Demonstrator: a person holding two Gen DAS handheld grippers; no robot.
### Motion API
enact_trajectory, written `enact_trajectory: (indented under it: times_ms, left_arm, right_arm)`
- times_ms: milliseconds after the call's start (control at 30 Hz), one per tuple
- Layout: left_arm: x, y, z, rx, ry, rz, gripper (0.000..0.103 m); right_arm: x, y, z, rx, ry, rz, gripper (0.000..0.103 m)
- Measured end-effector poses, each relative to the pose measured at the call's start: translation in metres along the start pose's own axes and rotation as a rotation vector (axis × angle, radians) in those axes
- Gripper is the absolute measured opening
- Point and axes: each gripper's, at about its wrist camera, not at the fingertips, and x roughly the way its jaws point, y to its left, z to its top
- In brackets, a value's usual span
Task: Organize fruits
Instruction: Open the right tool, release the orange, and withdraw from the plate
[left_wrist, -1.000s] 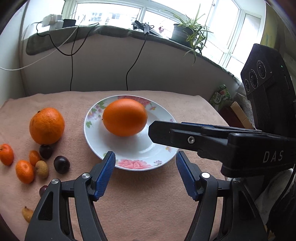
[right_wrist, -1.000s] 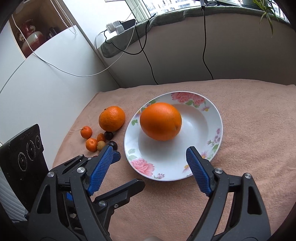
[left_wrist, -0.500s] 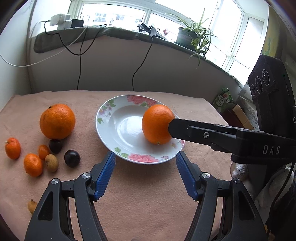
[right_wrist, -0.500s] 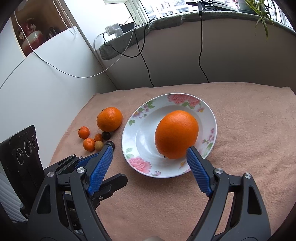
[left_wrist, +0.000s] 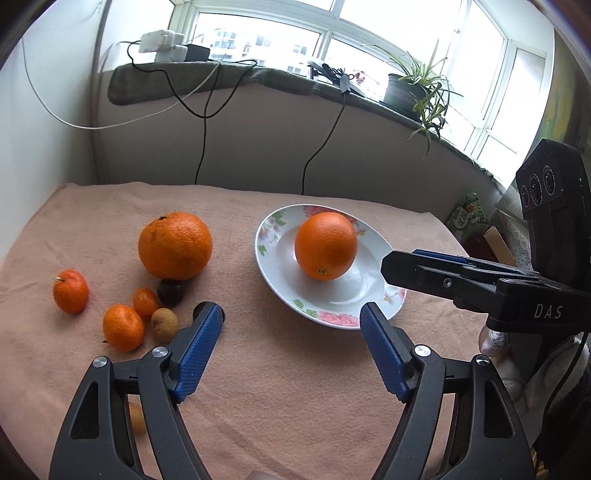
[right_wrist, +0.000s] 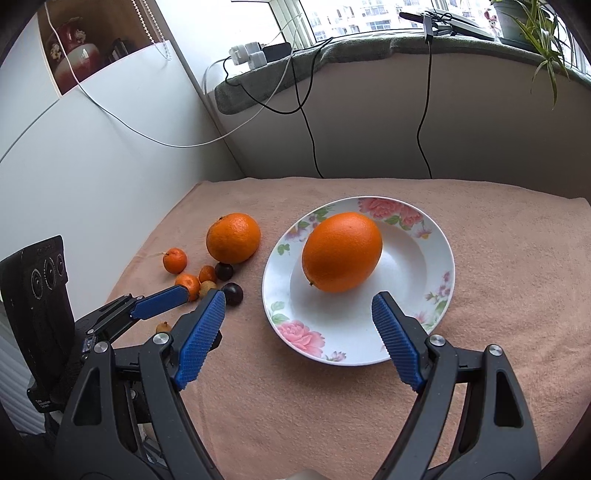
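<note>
A small yellowish fruit (left_wrist: 137, 421) behind the left gripper's (left_wrist: 291, 323) finger is caught only by the left wrist view, and it is blurred, perhaps a loquat. The cabinet shelf (right_wrist: 85, 44) is shown only by the right wrist view. The floral plate (right_wrist: 436, 254) holds one large orange (right_wrist: 341, 252); a second orange (left_wrist: 175, 245) lies on the pink cloth (left_wrist: 295, 387) among small fruits (mandarins and dark plums). Both the left and the right gripper (right_wrist: 299, 308) are held spread, grasping nothing.
</note>
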Motion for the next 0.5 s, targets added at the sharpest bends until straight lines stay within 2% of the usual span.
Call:
enact_trajectory:
  times_ms: [267, 500]
  left_arm:
    - [-0.007, 0.030, 0.000, -0.048, 0.000, 0.057, 0.077]
    - [-0.014, 0.051, 0.003, -0.083, -0.011, 0.075, 0.077]
  right_arm:
    - [0.009, 0.010, 0.005, -0.021, 0.015, 0.001, 0.084]
    - [0.019, 0.019, 0.014, -0.045, 0.027, 0.005, 0.087]
